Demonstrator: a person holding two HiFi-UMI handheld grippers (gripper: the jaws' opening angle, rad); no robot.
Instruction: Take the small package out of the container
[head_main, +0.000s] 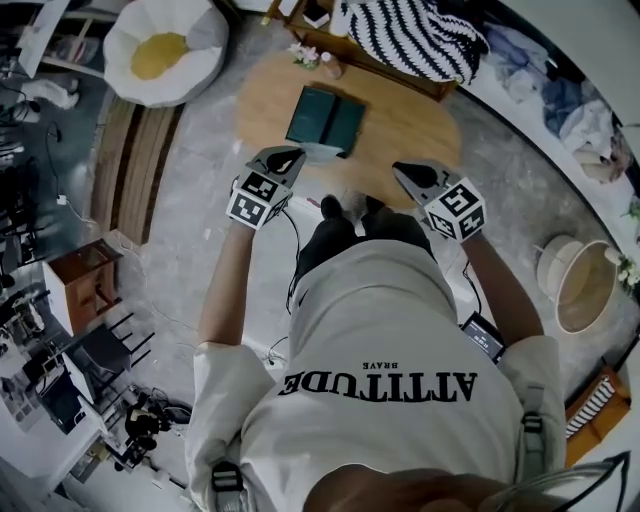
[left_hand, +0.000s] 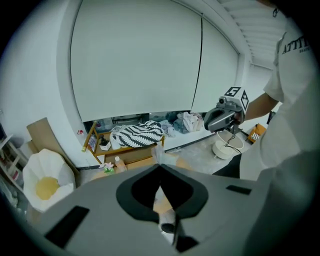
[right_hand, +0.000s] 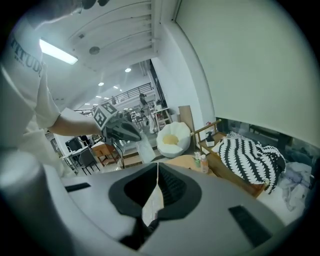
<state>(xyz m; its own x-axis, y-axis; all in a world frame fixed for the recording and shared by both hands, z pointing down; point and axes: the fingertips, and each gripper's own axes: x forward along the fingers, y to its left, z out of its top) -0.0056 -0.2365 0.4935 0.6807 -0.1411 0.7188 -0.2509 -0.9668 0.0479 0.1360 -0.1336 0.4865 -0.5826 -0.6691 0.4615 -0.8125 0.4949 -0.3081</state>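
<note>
The left gripper (head_main: 297, 153) is held above the near edge of the round wooden table (head_main: 400, 125). Its jaws are clamped on a small translucent plastic package (right_hand: 145, 150), which hangs in the air, clear of the table. The dark green rectangular container (head_main: 325, 118) is seen lying on the table just beyond. To the right, the right gripper (head_main: 402, 172) is held with jaws closed together, nothing between them.
</note>
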